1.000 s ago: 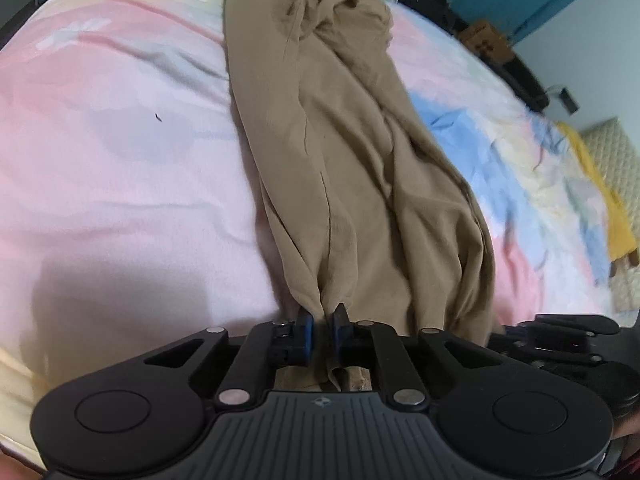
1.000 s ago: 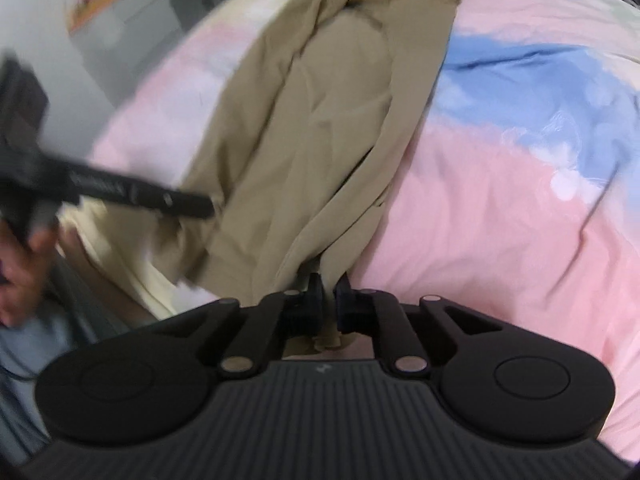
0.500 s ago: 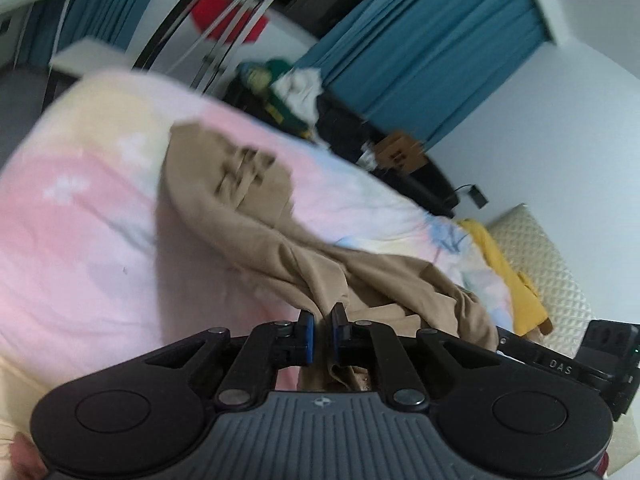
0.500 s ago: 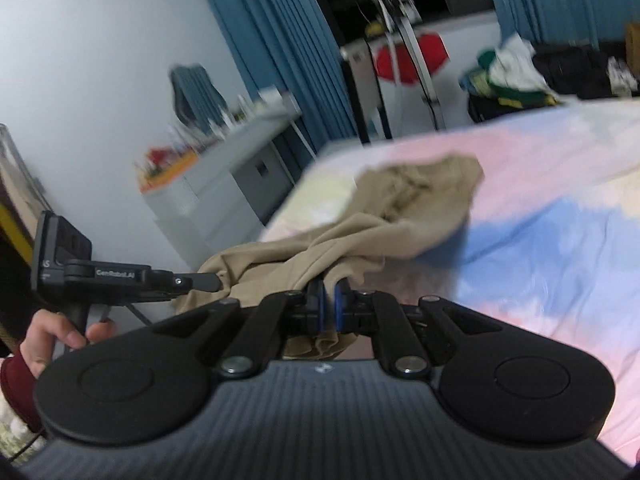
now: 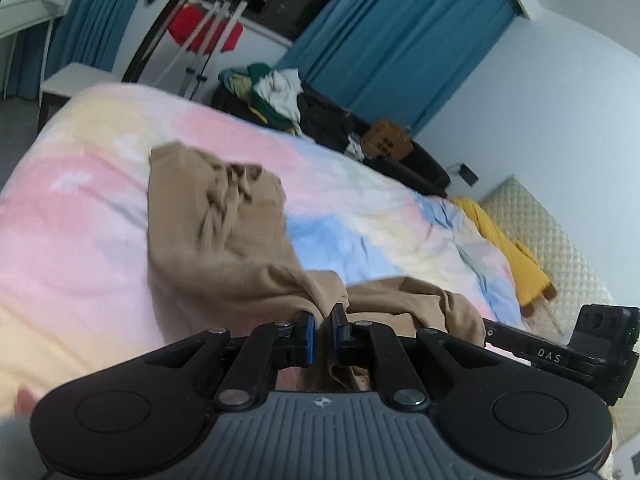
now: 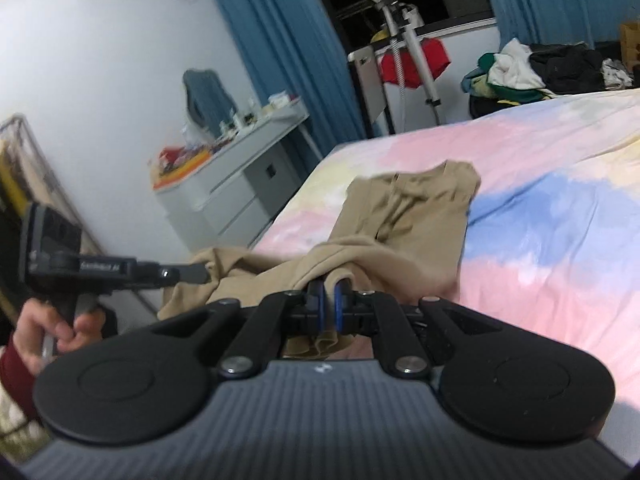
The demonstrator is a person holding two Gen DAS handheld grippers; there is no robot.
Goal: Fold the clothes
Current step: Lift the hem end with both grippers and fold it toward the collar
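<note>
Tan trousers [image 5: 224, 232] lie lengthwise on a pastel bed [image 5: 72, 248], waistband end far, near end lifted. My left gripper [image 5: 323, 322] is shut on a bunched fold of the near end. My right gripper [image 6: 327, 286] is shut on another fold of the same trousers [image 6: 416, 216]. The right gripper's body shows at the right edge of the left wrist view [image 5: 592, 344]. The left gripper's body and the hand holding it show at the left of the right wrist view [image 6: 80, 272]. The cloth sags between the two grips.
A yellow garment [image 5: 504, 248] lies by the quilted headboard [image 5: 560, 248]. A pile of clothes [image 5: 280, 96] and a drying rack [image 5: 196, 36] stand beyond the bed's far edge. A grey dresser [image 6: 240, 184] stands beside the bed [image 6: 560, 240].
Both grippers have lifted the near end of the trousers and tilted up, so the views now look across the bed at the room. The cloth has bunched toward the waistband.
</note>
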